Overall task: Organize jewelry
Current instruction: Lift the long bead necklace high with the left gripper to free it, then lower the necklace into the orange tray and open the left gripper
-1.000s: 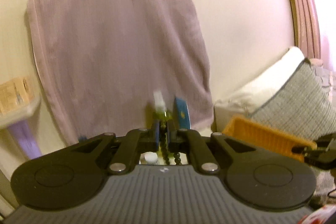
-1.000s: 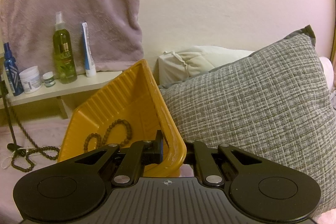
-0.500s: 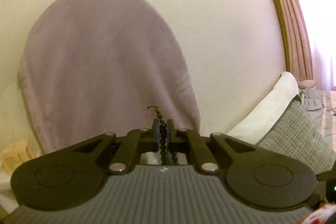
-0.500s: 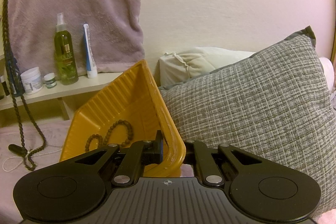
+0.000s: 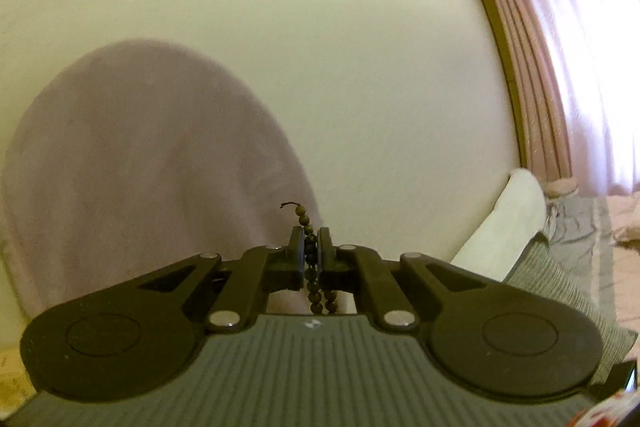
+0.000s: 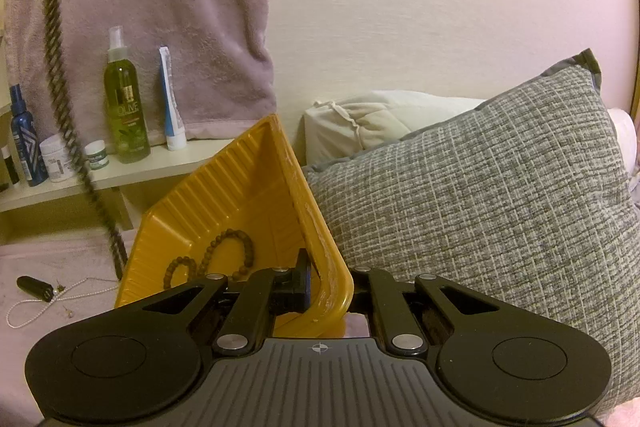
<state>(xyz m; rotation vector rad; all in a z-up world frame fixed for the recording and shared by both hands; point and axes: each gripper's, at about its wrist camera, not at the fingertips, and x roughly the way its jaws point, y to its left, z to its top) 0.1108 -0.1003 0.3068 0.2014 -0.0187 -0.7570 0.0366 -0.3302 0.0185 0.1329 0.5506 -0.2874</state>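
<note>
My left gripper (image 5: 311, 247) is shut on a dark bead necklace (image 5: 310, 259), held high and level against the wall. The same necklace (image 6: 60, 75) hangs as a long blurred doubled strand at the left of the right wrist view, its end just above the pink bedding. My right gripper (image 6: 329, 287) is shut on the rim of a yellow tray (image 6: 240, 195), which is tilted up. A brown bead bracelet (image 6: 224, 251) lies inside the tray. A thin pearl chain (image 6: 44, 303) and a small black cylinder (image 6: 34, 287) rest on the bedding left of the tray.
A grey woven pillow (image 6: 480, 211) and a white pillow (image 6: 384, 119) sit right of the tray. A low shelf (image 6: 120, 175) holds an olive spray bottle (image 6: 125, 103), a blue bottle (image 6: 24, 143), a tube and small jars. A mauve towel (image 6: 160, 7) hangs on the wall. Pink curtain (image 5: 580, 47) at right.
My left gripper has risen with the necklace; the shelf bottles and tray dropped out of its view. In the right wrist view the strand lifted off the bedding. The right gripper and tray stayed still.
</note>
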